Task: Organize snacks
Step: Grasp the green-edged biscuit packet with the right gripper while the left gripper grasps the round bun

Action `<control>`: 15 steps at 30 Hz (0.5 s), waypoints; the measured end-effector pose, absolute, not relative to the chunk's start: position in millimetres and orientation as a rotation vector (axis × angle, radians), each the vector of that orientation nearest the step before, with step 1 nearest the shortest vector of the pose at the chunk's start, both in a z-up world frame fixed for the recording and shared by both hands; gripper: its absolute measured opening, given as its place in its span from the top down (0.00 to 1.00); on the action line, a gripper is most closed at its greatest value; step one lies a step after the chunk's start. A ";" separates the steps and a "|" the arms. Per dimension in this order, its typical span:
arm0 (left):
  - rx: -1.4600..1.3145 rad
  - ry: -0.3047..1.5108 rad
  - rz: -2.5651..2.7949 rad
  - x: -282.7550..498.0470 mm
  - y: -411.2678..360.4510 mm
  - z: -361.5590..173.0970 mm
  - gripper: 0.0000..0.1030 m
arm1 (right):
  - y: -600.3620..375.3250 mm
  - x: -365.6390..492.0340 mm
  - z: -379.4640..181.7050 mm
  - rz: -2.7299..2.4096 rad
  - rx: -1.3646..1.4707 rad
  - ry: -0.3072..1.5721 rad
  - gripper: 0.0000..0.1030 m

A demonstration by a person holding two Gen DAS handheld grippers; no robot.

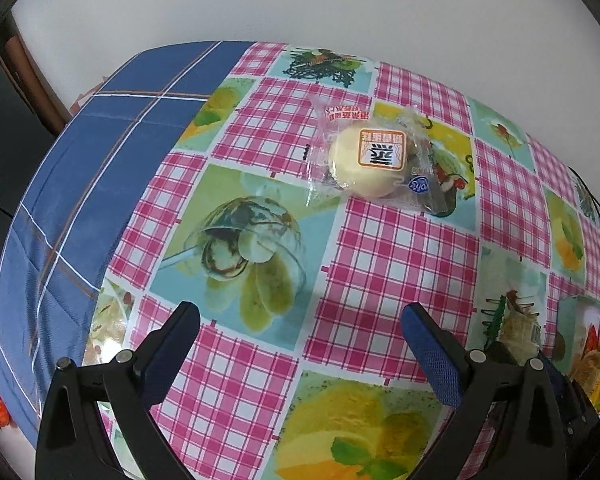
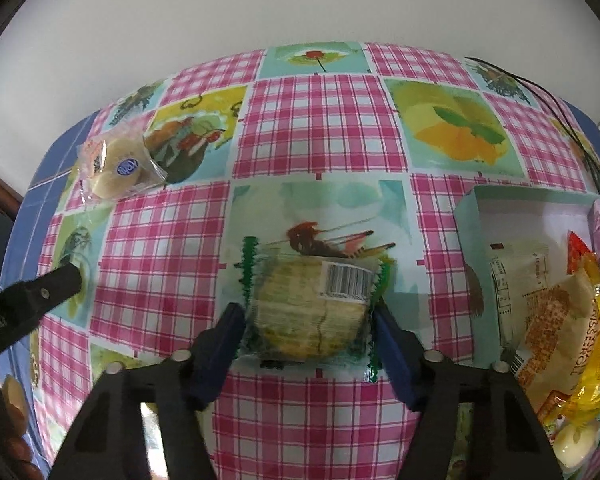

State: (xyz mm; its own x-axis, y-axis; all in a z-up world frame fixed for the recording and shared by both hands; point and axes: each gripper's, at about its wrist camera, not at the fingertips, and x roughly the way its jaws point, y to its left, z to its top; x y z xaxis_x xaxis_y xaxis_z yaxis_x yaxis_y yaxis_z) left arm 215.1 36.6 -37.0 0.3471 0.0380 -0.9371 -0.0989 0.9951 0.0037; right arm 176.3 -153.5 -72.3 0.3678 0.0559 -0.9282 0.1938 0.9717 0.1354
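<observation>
Right hand-held gripper [image 2: 306,322]: blue pads closed against both sides of a clear-wrapped, green-edged biscuit pack [image 2: 310,314] with a barcode label facing up; the pack sits on the surface [image 2: 316,128], on a printed dessert square of the pink-checked cloth.

Left hand-held gripper [image 1: 300,320]: jaws wide apart, nothing between them, hovering over the checked cloth. One of its black fingers shows at the left edge of the right wrist view.

Wrapped round bun [image 1: 366,164]: pale yellow, in a clear wrapper with an orange-and-white label, lying on the surface ahead of the left hand-held gripper, well apart from its pads.

Open box [image 2: 466,240]: pale green wall, white inside, standing on the surface just right of the biscuit pack; it holds several packets, among them a yellow Swiss-roll packet [image 2: 580,340] and a white printed packet [image 2: 516,276].

Thin black cable [image 2: 560,116]: lying across the far right corner.
</observation>
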 end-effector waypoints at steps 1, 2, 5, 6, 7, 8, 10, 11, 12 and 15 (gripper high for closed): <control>-0.056 1.214 0.084 215.3 35.3 -37.5 0.02 | -152.9 177.1 -72.4 -0.089 0.234 1.194 0.39; -0.054 1.215 0.079 215.7 34.2 -38.2 0.02 | -152.2 178.3 -72.7 -0.089 0.233 1.192 0.41; -0.044 1.217 0.064 217.4 30.8 -40.2 0.02 | -152.7 179.5 -72.4 -0.088 0.240 1.184 0.43; -0.043 1.217 0.063 217.8 30.5 -40.5 0.02 | -151.2 182.2 -72.9 -0.086 0.241 1.183 0.43; -0.044 1.219 0.062 218.8 30.2 -40.7 0.02 | -151.1 183.4 -72.9 -0.083 0.240 1.180 0.43; -0.049 1.218 0.058 219.8 30.2 -40.0 0.02 | -150.9 185.7 -73.7 -0.078 0.239 1.182 0.43; -0.063 1.205 0.050 222.1 31.1 -37.1 0.02 | -150.6 189.4 -74.5 -0.075 0.236 1.174 0.43; -0.065 1.192 0.047 223.9 31.5 -34.5 0.02 | -150.6 191.9 -74.9 -0.073 0.235 1.170 0.43; -0.063 1.181 0.045 225.9 31.6 -32.0 0.02 | -150.5 195.0 -75.4 -0.068 0.231 1.165 0.43; -0.059 1.150 0.031 238.8 31.1 -22.5 0.02 | -150.8 203.4 -76.7 -0.059 0.224 1.148 0.43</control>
State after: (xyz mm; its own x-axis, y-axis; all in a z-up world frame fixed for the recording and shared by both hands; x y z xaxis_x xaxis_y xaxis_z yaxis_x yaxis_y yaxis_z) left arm 238.8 31.1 -22.5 0.4082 -0.0058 -0.9129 -0.0551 0.9980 -0.0310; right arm 203.4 -150.8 -76.7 0.4115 0.0680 -0.9089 0.1607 0.9762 0.1458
